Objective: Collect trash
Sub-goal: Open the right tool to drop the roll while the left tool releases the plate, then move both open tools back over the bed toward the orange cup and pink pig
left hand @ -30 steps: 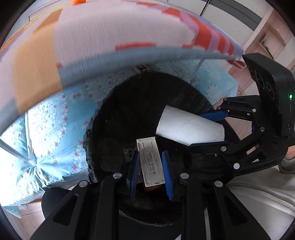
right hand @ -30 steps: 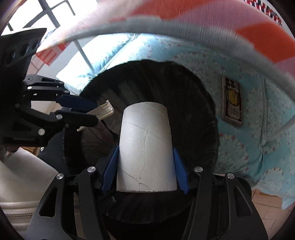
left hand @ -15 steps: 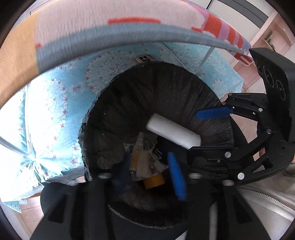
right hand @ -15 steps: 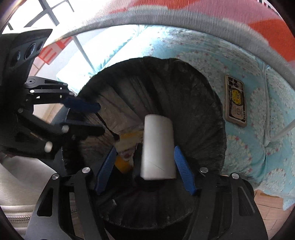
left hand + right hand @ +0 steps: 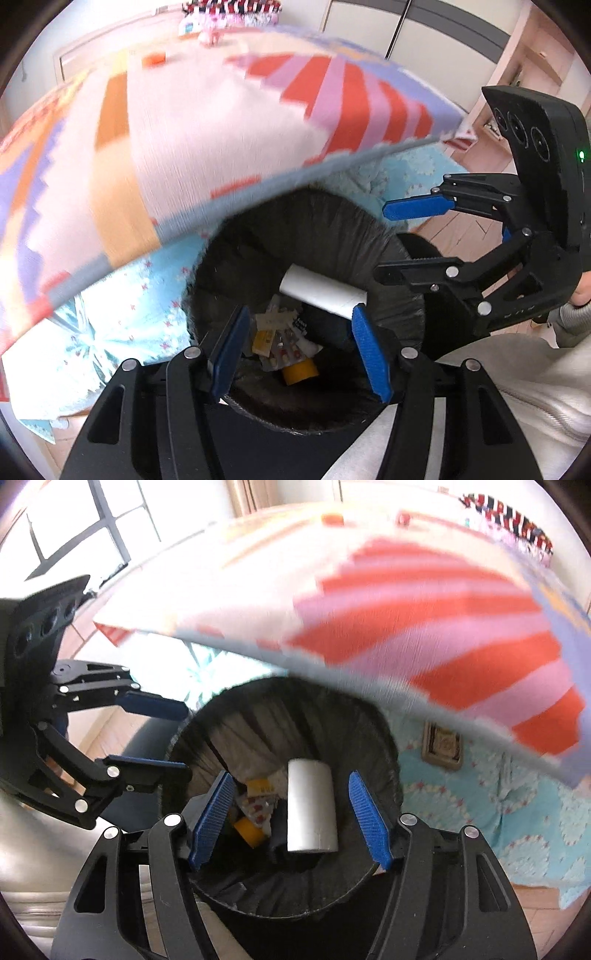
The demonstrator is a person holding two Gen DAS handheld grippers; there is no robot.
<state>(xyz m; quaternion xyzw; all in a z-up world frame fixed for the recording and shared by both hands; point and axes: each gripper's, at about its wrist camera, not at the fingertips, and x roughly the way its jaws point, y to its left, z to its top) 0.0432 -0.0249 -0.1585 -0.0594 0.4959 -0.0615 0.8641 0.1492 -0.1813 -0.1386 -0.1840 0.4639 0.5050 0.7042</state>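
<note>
A black bag-lined bin stands below both grippers. A white cardboard roll lies inside it on a heap of trash with a blister pack and a yellow tape roll. My left gripper hangs open above the bin's mouth with nothing between its blue pads. My right gripper is open too, over the roll and apart from it. Each gripper shows in the other's view, the right gripper at the right and the left gripper at the left.
A striped red, pink and orange cloth surface overhangs the far side of the bin. Under it lies a light blue floral cloth with a small card on it. A person's pale clothing is near the right gripper.
Both grippers opened and rose. The left let go of a white labelled strip, the right of the white roll; both now lie in the bin.
</note>
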